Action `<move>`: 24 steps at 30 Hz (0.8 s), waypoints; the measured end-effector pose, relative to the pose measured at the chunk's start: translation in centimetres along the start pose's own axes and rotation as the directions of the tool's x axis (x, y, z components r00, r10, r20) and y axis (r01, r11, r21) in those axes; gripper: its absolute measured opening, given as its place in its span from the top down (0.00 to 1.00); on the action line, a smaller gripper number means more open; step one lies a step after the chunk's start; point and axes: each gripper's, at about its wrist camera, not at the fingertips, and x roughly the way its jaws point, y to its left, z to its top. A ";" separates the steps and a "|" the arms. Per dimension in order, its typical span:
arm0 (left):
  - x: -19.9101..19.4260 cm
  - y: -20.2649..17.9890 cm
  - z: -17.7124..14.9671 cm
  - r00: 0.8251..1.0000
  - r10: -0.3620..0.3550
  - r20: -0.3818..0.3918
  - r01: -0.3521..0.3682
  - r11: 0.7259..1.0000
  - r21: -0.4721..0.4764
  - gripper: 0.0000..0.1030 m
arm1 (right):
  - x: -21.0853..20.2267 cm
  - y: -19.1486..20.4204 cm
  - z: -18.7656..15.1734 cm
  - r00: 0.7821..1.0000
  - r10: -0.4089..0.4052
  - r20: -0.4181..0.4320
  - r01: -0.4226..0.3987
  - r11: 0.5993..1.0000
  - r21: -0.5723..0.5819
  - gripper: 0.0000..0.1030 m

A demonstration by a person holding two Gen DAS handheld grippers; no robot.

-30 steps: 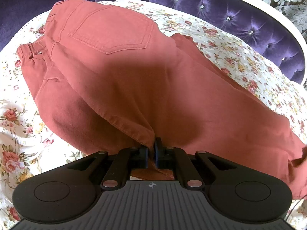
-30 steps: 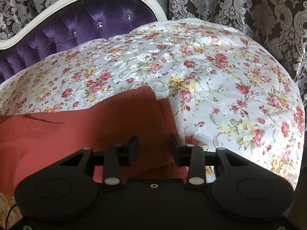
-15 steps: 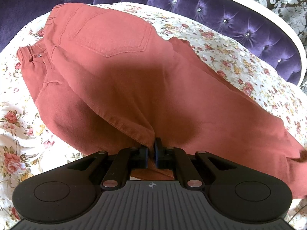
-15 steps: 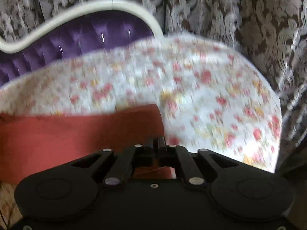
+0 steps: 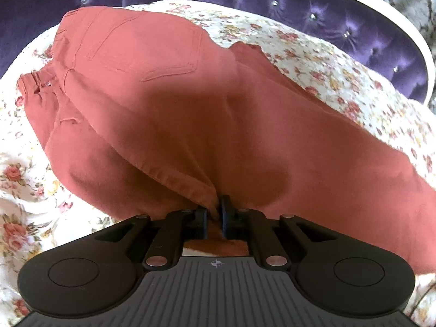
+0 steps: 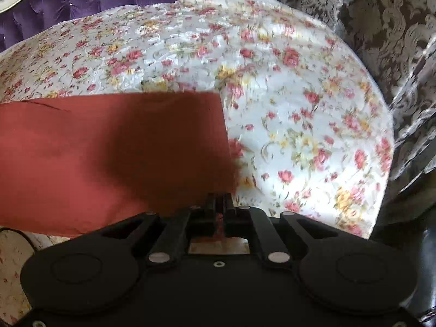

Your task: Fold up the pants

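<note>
Damask curtain [image 6: 368,27] behind, purple tufted headboard [image 5: 340,21], floral quilted bedspread [image 6: 286,109] under everything; rust-red pants [image 5: 190,114] spread across it, back pocket up; my left gripper [image 5: 214,212] clamped on their crotch fold; my right gripper [image 6: 220,204] pinching the leg hem, jaws easing apart

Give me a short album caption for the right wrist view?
The right gripper pinches the hem end of rust-red pants, its jaws easing slightly apart, on a floral bedspread.

Left claw [image 5: 215,212] clamped; right claw [image 6: 220,212] opening slightly.
</note>
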 end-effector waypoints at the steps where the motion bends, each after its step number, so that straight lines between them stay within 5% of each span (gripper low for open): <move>1: -0.4 0.2 -0.1 1.000 -0.009 0.005 0.009 1.000 -0.005 0.90 | -0.9 0.3 0.3 0.999 -0.008 0.034 0.008 1.000 0.004 0.85; 5: -2.6 0.8 -0.4 1.000 -0.021 0.021 0.020 1.000 0.018 0.80 | -4.9 2.4 1.6 0.983 -0.011 0.181 0.014 1.000 -0.017 0.69; 6: -3.3 0.9 -0.4 0.999 -0.027 0.030 0.026 0.999 0.033 0.80 | -5.7 3.2 2.1 0.977 0.017 0.214 -0.011 0.999 -0.031 0.62; 11: -6.1 2.7 0.3 0.995 -0.008 0.100 0.003 0.999 0.045 0.76 | -7.4 9.1 4.3 0.922 0.231 0.311 -0.193 0.970 -0.148 0.62; 18: -5.1 9.7 4.9 0.974 0.145 0.172 -0.121 0.982 -0.145 0.53 | -5.9 19.7 5.6 0.829 0.487 0.274 -0.375 0.849 -0.372 0.62; 24: -0.1 13.9 8.6 0.992 0.074 0.098 -0.045 0.961 -0.274 0.52 | -5.1 26.5 6.2 0.759 0.617 0.209 -0.479 0.746 -0.463 0.62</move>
